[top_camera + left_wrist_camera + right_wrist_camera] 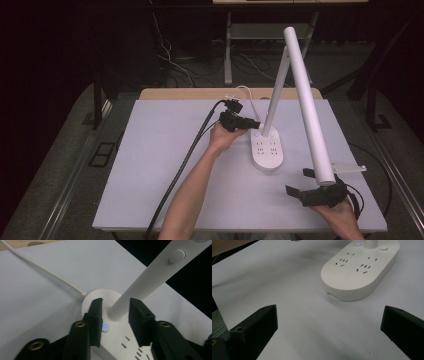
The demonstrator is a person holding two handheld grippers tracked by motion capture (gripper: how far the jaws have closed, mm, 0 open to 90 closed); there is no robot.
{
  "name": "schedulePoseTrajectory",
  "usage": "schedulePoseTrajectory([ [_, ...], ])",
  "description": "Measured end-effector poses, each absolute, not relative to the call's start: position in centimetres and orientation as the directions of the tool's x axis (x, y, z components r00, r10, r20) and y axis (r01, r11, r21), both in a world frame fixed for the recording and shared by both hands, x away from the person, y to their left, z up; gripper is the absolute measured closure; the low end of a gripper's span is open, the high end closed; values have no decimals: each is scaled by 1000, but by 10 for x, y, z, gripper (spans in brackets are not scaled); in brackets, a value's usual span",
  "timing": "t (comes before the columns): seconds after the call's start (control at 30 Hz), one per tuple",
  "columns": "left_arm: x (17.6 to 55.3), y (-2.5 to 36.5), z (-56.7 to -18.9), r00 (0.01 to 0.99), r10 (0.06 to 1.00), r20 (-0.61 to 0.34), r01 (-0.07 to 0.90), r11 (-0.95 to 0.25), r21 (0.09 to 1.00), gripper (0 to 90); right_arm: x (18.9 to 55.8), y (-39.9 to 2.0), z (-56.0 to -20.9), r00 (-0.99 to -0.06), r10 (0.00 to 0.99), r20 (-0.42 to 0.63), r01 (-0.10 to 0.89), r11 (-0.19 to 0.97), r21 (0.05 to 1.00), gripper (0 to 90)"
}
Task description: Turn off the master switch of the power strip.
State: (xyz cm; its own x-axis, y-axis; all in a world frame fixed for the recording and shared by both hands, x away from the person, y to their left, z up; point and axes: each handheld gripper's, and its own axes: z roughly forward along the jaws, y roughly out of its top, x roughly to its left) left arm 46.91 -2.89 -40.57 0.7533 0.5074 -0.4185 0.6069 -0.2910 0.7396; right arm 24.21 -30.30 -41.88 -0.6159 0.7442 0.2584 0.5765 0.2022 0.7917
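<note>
A white desk lamp stands on the table; its oval base carries sockets. A thin stem rises from the base, and a long tube head slants down toward the front right. My left gripper reaches in from the left at the base's far end. Its jaws straddle the foot of the stem with small gaps on both sides, so it is open. A lit blue button sits by one jaw. My right gripper stands wide open near the front, pointing at the base.
The lamp's white cord runs off toward the wooden back edge. A black cable trails from the left gripper across the white tabletop. A flat white piece lies at the right edge. Dark floor and stands surround the table.
</note>
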Motion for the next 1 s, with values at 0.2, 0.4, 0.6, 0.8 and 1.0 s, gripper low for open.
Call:
schedulePoseTrajectory([
  [0.2, 470, -32, -410, 744, 524, -414, 615, -294, 732, 854, 242, -303, -419, -617, 744, 257, 579, 207, 789, 2],
  [0.4, 470, -36, -416, 726, 553, -409, 627, -287, 724, 898, 243, -303, -419, -615, 745, 258, 580, 206, 788, 2],
  [0.6, 471, -39, -422, 732, 548, -404, 627, -309, 715, 898, 243, -302, -419, -618, 744, 254, 577, 210, 789, 2],
  [0.8, 472, -41, -427, 726, 552, -410, 633, -302, 713, 898, 243, -302, -419, -617, 744, 255, 579, 209, 788, 2],
  [1.0, 472, -44, -433, 729, 548, -410, 638, -326, 698, 898, 244, -303, -419, -617, 745, 254, 578, 211, 788, 2],
])
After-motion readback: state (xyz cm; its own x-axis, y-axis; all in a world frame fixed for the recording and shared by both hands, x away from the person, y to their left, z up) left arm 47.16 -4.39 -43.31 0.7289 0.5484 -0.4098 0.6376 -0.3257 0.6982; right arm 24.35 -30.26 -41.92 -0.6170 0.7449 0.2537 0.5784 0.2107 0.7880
